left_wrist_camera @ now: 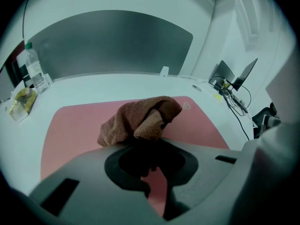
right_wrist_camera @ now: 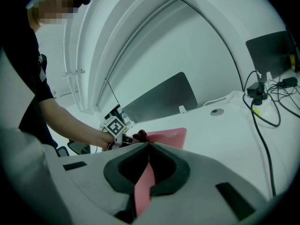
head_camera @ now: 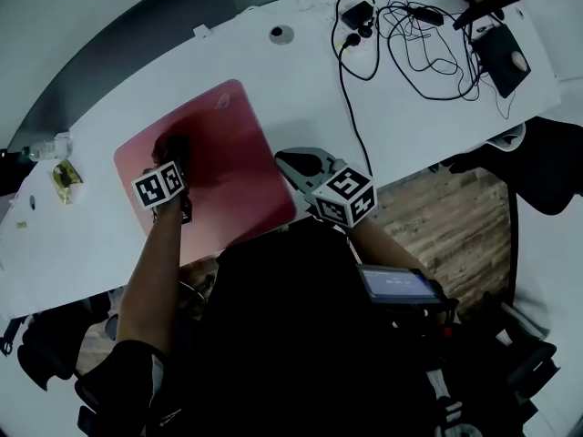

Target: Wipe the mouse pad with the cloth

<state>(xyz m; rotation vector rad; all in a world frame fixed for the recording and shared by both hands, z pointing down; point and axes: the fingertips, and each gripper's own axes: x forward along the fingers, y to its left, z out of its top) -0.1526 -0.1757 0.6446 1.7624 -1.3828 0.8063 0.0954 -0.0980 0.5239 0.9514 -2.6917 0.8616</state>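
Progress: wiping looks under way. You have the cloth gripped and down on the mouse pad, so pickup and first contact are done. The pad shows no streak or mark, so I cannot tell how much of it is already wiped.
Left to do: by my judgement, the passes over the pad's middle, right side and far corner, since the cloth now sits toward its left side.
Left claw: narrow, clamped on the near end of the cloth. The brown terry bunches up in a hump just beyond the tips, and a pink strip of pad shows through the slit below.
Right claw: closed, tips together, with no object between them. The pink in its slit looks like the pad lying beneath. It sits at the pad's right edge, probably steadying it, but I cannot confirm that it presses down.
Cloth: crumpled rather than flat, resting on the pad.
Mouse pad: pink, flat on the white table, turned at an angle to the table's near edge.
Farther off: a water bottle stands at the table's left end. A tangle of black cables lies at its right end, well apart from the pad.
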